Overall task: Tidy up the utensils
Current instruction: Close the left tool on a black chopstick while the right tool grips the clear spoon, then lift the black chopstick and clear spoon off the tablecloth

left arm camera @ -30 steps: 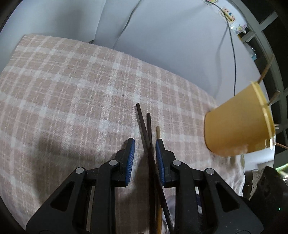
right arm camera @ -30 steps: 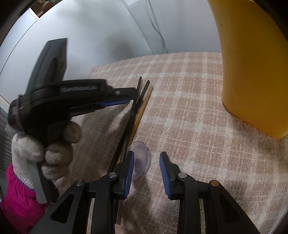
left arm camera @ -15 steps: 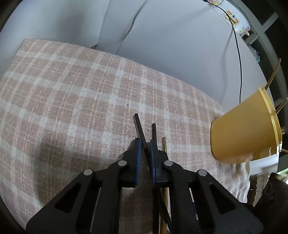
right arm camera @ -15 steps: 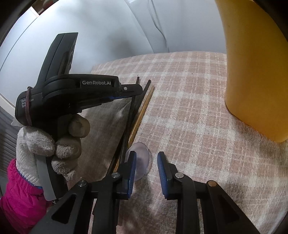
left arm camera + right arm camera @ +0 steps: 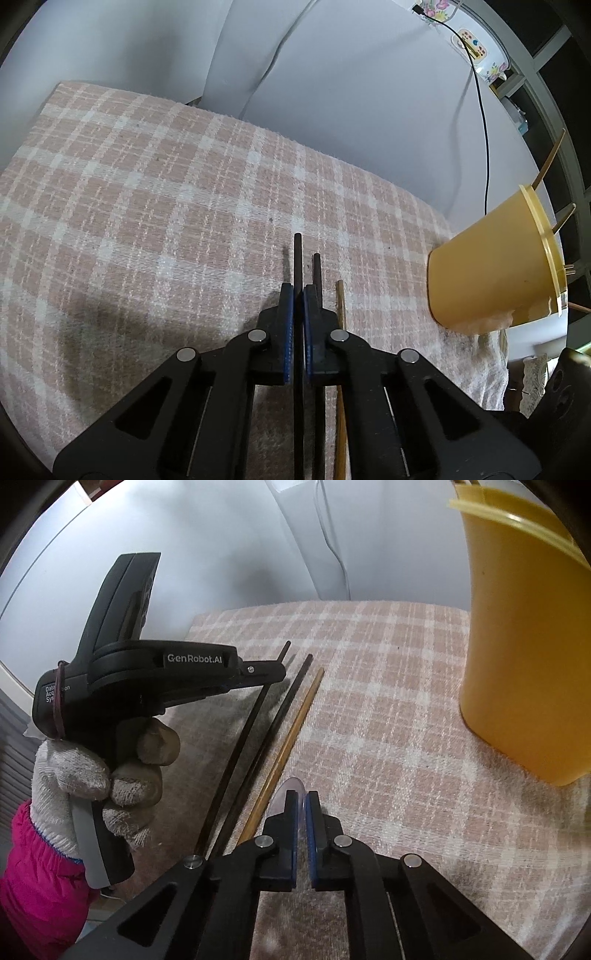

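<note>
A: Item one, left gripper (image 5: 298, 295)?
B: Jaws clamped on one black chopstick (image 5: 297, 254). Stick ran straight forward between the pads, tip past them, seemingly lifted off the cloth (image 5: 147, 192) at that end. Grip sat well along the shaft, likely so the stick would hang steady on the way to the cup (image 5: 491, 266)

A: Its neighbours?
B: Second black chopstick (image 5: 317, 269) just right of the held one, lying on the cloth. Bamboo chopstick (image 5: 340, 299) further right, also lying flat. Neither gripped

A: Item two, right gripper (image 5: 303, 805)?
B: Jaws drawn nearly together on a clear spoon (image 5: 291, 794); the pale bowl showed between and ahead of the pads. Held at the bowl end; the handle could not be seen

A: Destination?
B: Yellow cup, upright on the cloth, right of both grippers, well apart from the left one. Several sticks already stood in it, so judged the holder for the rest

A: Pose of the hands?
B: Left hand (image 5: 110, 771), gloved white with pink sleeve, wrapped the grip, gripper level and low over the cloth. Right gripper low too, pointing forward beside the three chopsticks

A: Stage?
B: Both pieces grasped, neither yet delivered
</note>
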